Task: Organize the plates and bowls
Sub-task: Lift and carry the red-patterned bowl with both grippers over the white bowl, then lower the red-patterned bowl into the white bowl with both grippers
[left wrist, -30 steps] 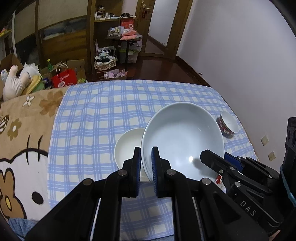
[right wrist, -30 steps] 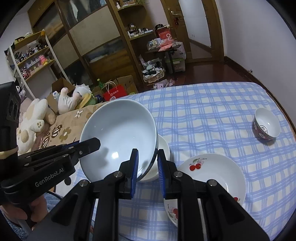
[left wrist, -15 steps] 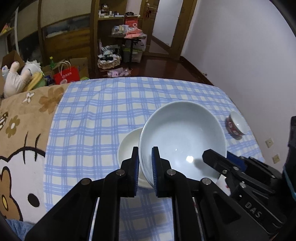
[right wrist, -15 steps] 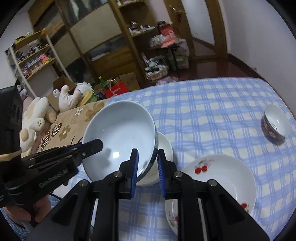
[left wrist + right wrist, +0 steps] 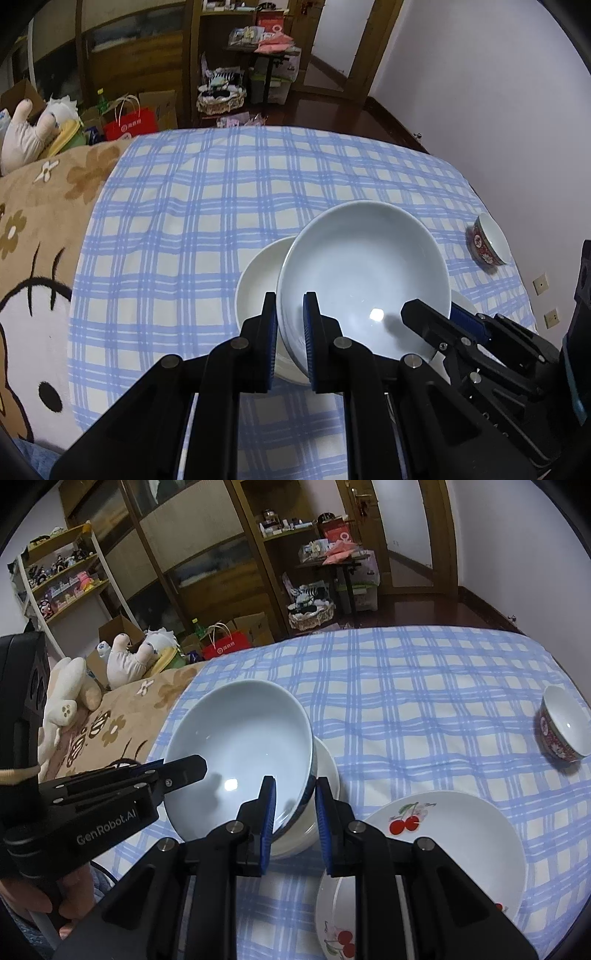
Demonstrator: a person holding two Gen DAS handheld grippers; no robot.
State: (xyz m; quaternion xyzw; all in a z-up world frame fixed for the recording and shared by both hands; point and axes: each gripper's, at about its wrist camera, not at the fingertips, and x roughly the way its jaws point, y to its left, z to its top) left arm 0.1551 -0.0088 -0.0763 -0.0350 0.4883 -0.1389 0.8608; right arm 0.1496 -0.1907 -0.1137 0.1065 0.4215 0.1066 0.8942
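big bowl: large pale blue-white bowl (image 5: 364, 277), carried between both grippers, tilted a bit and sitting just over the smaller white bowl

left gripper: left gripper (image 5: 289, 332) is clamped on the near-left rim of the big bowl, one finger inside the bowl and one outside, pads squeezed tight on the wall

right gripper: right gripper (image 5: 293, 812) is doing the same on the opposite rim, fingers pinching the bowl wall; the outside of the bowl has a blue pattern showing right by the grip

white bowl: plain white bowl (image 5: 258, 280) sits on the checked cloth directly under the big one, mostly covered by it. can't tell if the two are actually touching

cherry plates: two white plates with red cherry prints in the right wrist view; the bigger cherry plate (image 5: 454, 834) is just right of the bowls, and a second cherry plate (image 5: 338, 915) pokes out from under its near edge, partly hidden by the gripper

small bowl: little red patterned bowl (image 5: 563, 727) with a white inside, off near the far right edge of the cloth, well apart from everything else

surface: blue and white checked cloth (image 5: 207, 206) over a bed, with a brown flower blanket (image 5: 40, 206) alongside it

hand: a person's hand (image 5: 33, 897) holds the left gripper's handle at the lower left of the right wrist view
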